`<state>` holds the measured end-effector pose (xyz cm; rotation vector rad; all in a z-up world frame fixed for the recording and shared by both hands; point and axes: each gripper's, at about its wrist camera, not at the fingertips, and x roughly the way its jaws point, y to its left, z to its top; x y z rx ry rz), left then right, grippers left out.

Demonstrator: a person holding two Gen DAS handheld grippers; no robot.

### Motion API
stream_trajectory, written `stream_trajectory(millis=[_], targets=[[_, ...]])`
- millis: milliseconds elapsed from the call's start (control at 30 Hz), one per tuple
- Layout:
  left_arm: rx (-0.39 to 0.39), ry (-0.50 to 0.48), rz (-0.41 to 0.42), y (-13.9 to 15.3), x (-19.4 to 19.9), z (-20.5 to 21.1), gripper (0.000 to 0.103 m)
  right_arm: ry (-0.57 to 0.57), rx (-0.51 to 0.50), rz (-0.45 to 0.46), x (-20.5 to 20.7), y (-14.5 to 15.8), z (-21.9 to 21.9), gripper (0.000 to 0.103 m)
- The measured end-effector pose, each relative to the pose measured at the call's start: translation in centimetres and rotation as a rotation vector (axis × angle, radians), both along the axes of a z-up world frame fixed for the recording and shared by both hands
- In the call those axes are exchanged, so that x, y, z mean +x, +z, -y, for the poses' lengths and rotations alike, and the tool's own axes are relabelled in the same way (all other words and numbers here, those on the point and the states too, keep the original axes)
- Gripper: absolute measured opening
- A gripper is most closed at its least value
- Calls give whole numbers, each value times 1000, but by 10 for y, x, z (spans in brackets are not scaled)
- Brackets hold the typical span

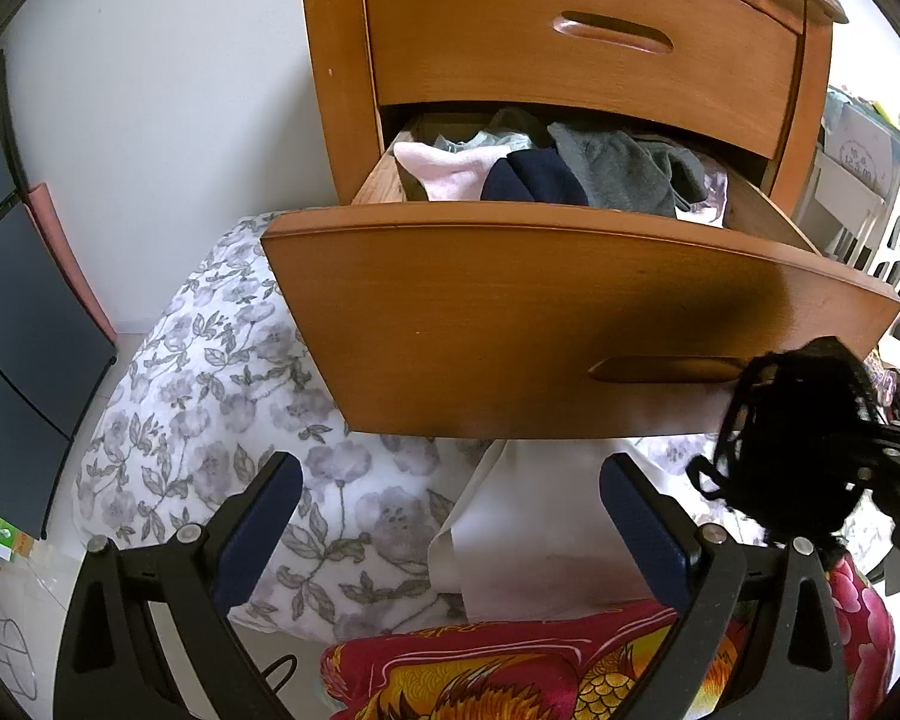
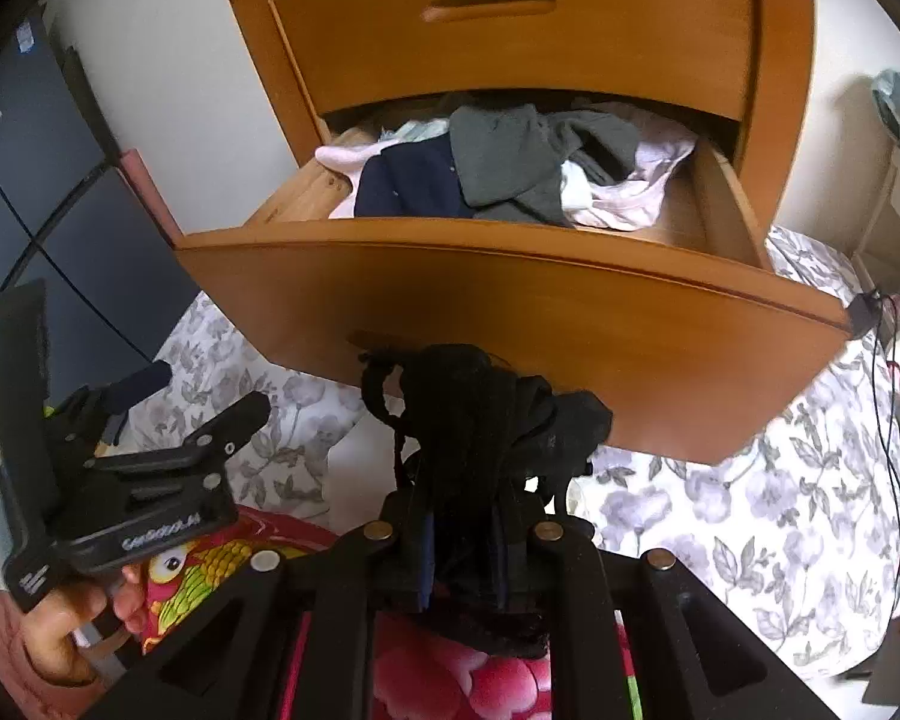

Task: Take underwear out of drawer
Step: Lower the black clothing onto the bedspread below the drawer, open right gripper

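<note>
The lower drawer (image 1: 570, 312) (image 2: 510, 312) of a wooden chest stands pulled out, holding a grey garment (image 1: 624, 171) (image 2: 510, 162), a navy one (image 1: 534, 180) (image 2: 408, 180), and pink and white pieces. In front of the drawer's face, my right gripper (image 2: 465, 516) (image 1: 870, 456) is shut on bunched black lace underwear (image 2: 468, 420) (image 1: 792, 438), held below the drawer's rim. My left gripper (image 1: 450, 480) (image 2: 198, 390) stands open with nothing between its fingers, low in front of the drawer, with a hand (image 2: 72, 630) on its grip.
The upper drawer (image 1: 582, 36) is shut. Floral bedding (image 1: 210, 408) (image 2: 750, 510) lies under and around the chest, with a red patterned cloth (image 1: 510, 672) nearest me. A dark cabinet (image 1: 24, 324) stands at the left, shelves with clutter (image 1: 864, 180) at the right.
</note>
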<state>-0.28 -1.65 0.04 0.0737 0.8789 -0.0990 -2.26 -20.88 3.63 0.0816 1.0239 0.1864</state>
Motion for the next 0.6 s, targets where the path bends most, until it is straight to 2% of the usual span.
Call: stream_trajectory(millis=[600], targets=[[-11, -2, -25, -5, 4, -1, 99, 16, -33, -117, 39, -47, -10, 16]])
